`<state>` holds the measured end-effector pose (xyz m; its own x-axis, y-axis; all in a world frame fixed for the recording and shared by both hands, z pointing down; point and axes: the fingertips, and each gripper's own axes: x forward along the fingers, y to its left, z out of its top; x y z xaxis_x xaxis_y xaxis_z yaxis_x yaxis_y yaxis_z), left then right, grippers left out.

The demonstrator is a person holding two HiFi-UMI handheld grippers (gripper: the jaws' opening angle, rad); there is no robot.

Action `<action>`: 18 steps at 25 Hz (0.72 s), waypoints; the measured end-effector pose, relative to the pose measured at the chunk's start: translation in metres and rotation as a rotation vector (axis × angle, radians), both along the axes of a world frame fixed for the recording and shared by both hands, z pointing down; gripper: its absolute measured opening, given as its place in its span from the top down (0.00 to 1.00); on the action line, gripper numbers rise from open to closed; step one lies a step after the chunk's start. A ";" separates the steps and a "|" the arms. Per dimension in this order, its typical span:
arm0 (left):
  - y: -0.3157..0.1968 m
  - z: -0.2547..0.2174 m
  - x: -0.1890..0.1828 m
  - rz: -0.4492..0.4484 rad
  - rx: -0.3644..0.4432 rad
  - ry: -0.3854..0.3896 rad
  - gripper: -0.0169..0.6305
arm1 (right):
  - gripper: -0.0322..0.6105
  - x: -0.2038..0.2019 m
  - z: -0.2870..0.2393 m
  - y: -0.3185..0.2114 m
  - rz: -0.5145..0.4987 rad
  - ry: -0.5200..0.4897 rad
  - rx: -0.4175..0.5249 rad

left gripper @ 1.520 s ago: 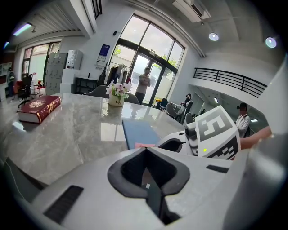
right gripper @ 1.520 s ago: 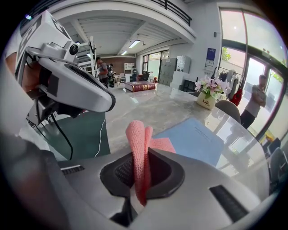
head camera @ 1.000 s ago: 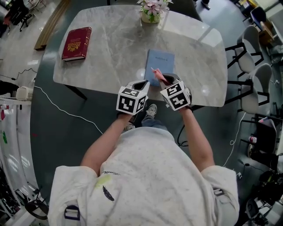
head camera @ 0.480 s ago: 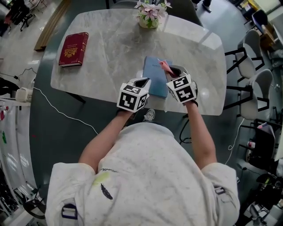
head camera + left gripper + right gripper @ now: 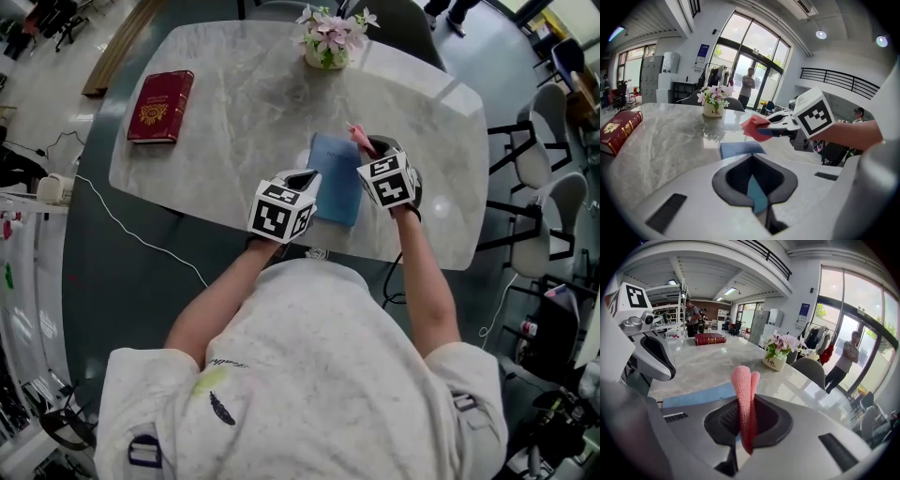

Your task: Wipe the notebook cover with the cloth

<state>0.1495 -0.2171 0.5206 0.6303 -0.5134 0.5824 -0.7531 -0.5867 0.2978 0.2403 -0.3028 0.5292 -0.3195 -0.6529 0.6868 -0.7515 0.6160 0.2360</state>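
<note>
A blue notebook (image 5: 336, 178) lies on the marble table (image 5: 234, 103), close to its near edge. My left gripper (image 5: 302, 180) sits at the notebook's near left edge; in the left gripper view its jaws (image 5: 757, 187) are shut with a blue sliver of the notebook (image 5: 738, 149) between them. My right gripper (image 5: 370, 148) hovers by the notebook's far right corner, shut on a pink cloth (image 5: 357, 134). In the right gripper view the cloth (image 5: 745, 399) stands folded upright between the jaws (image 5: 745, 427), above the notebook (image 5: 698, 394).
A dark red book (image 5: 161, 92) lies at the table's far left. A pot of flowers (image 5: 328, 39) stands at the far edge. Chairs (image 5: 534, 159) are to the right of the table. A person (image 5: 846, 357) stands by the glass doors.
My right gripper has carried the pink cloth from the notebook's near middle away to its far right corner. The left gripper has stayed at the near left edge.
</note>
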 end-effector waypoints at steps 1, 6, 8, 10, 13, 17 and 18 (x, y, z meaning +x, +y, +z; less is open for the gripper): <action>-0.001 0.002 0.000 -0.003 -0.003 -0.004 0.96 | 0.93 0.000 0.006 -0.003 -0.009 0.010 -0.009; -0.007 0.005 -0.004 -0.020 -0.011 -0.018 0.96 | 0.93 -0.008 0.033 -0.005 -0.052 0.035 -0.058; -0.009 0.006 -0.006 -0.025 -0.013 -0.020 0.96 | 0.93 -0.012 0.040 -0.003 -0.058 0.027 -0.079; -0.009 0.008 -0.008 -0.030 -0.017 -0.019 0.96 | 0.93 -0.016 0.046 0.001 -0.055 0.007 -0.100; -0.008 0.008 -0.008 -0.029 -0.020 -0.013 0.96 | 0.93 -0.021 0.052 0.008 -0.051 -0.011 -0.122; -0.005 0.008 -0.007 -0.017 -0.019 -0.005 0.96 | 0.93 -0.023 0.056 0.018 -0.041 -0.013 -0.140; -0.004 0.008 -0.008 -0.014 -0.020 -0.004 0.96 | 0.93 -0.024 0.057 0.020 -0.039 -0.014 -0.142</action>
